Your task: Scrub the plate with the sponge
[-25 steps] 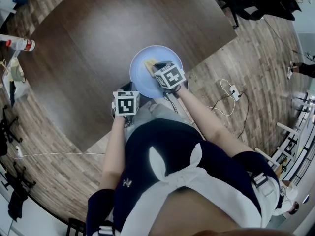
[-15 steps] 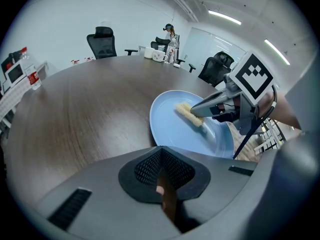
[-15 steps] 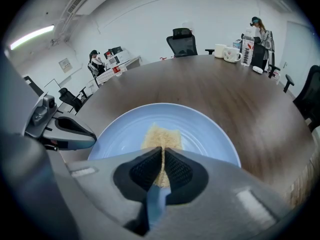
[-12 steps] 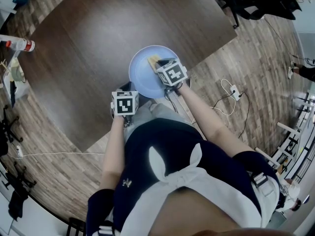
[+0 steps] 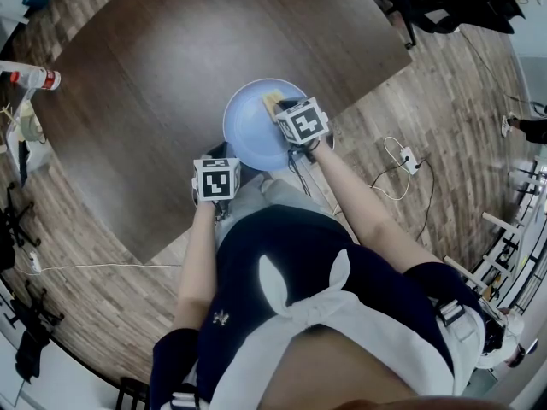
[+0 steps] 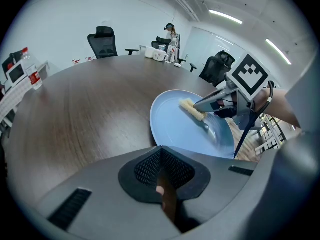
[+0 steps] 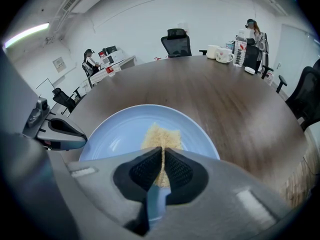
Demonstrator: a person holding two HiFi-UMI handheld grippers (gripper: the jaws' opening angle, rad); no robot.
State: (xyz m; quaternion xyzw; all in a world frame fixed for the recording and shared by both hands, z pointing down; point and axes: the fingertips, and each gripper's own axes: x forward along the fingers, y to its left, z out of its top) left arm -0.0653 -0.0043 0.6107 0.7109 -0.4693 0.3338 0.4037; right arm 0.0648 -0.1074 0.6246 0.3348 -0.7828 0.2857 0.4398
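Note:
A pale blue plate point(image 5: 248, 131) lies on the dark wooden table point(image 5: 171, 67), close to its near edge. My right gripper point(image 5: 279, 107) is shut on a yellow sponge point(image 5: 271, 102) and presses it onto the plate's far right part. In the right gripper view the sponge point(image 7: 161, 134) pokes out from between the shut jaws over the plate point(image 7: 117, 131). My left gripper point(image 5: 222, 154) sits at the plate's near left rim, jaws closed on that rim point(image 6: 160, 149). The left gripper view shows the right gripper point(image 6: 196, 107) on the sponge point(image 6: 189, 106).
The table's near edge runs just behind the plate. A bottle point(image 5: 30, 76) lies far left. A power strip with its cable point(image 5: 406, 156) is on the floor at right. Office chairs point(image 7: 178, 40) and mugs point(image 7: 222, 54) stand at the table's far side.
My right gripper has slid the sponge across the plate, away from me and a little to the right. The left gripper has stayed put.

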